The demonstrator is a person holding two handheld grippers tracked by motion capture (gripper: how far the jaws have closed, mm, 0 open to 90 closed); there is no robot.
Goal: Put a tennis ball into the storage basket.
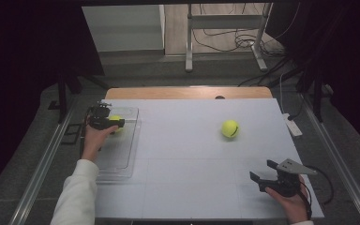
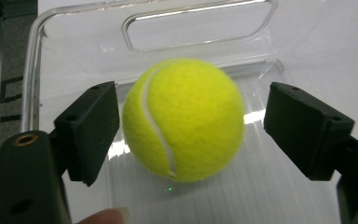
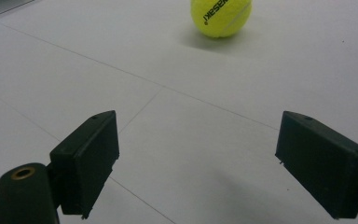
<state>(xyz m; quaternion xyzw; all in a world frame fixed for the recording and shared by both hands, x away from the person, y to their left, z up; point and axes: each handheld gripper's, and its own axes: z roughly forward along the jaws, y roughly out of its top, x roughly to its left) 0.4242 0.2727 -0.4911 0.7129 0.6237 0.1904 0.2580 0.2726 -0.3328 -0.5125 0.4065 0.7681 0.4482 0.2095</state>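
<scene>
Left tool (image 2: 186, 135) parted around, not pressing, fuzzy yellow tennis ball (image 2: 184, 119) inside clear plastic tray (image 2: 74, 28) at worktop's left; right tool (image 3: 209, 163) spread wide, second yellow tennis ball (image 3: 221, 16) well apart.

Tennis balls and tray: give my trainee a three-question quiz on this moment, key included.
1. True or false: the left gripper clamps the tennis ball in the tray.
2. Where does the second tennis ball lie: A in the clear tray, B on the white table, C in the right gripper?
3. What stands between the right gripper's jaws?

Key: 1 false, a gap shows on both sides; 2 B; 3 nothing, they stand open over bare table.
</scene>
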